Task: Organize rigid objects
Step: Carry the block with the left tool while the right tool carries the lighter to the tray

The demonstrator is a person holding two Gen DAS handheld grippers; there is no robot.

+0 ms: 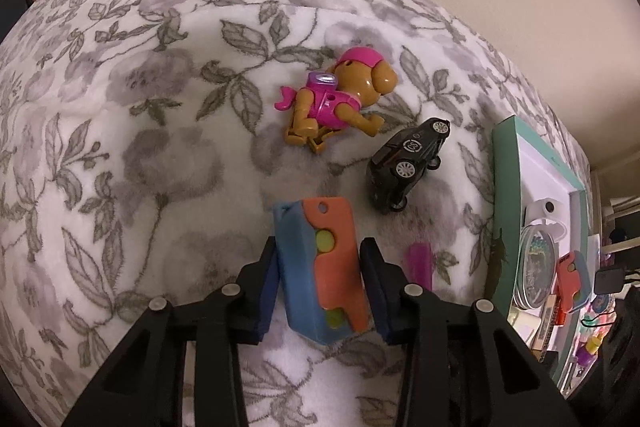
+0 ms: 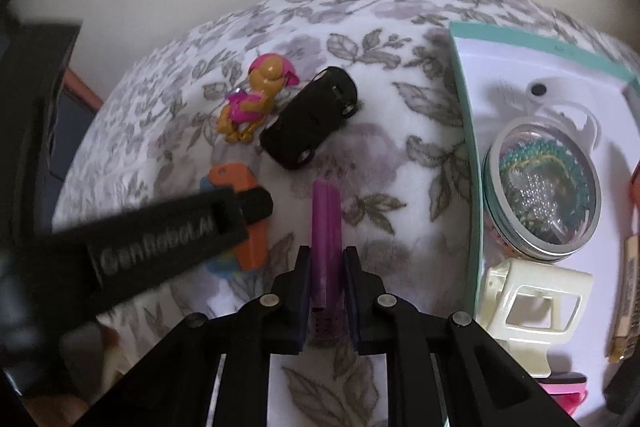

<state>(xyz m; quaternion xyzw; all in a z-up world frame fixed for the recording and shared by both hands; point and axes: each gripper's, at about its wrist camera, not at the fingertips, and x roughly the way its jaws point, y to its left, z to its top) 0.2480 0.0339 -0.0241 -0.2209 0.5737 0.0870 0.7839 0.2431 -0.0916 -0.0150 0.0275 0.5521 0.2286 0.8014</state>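
Orange-and-blue block (image 1: 324, 271) sits between left claw (image 1: 320, 281) pads on flowered blanket (image 1: 140, 147), pads flanking it, contact unclear. Right view alone shows purple bar (image 2: 327, 239) pinched in right claw (image 2: 327, 297); left view catches only its pink tip. Beyond: toy dog (image 1: 340, 95), black car (image 1: 408, 163). Right: teal box (image 2: 466, 131) holding round tin (image 2: 542, 191).

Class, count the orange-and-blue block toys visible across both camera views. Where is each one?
2. One orange-and-blue block lies on the floral blanket between the left hand-held gripper fingers. A second block sits inside the teal box. More could be hidden there.
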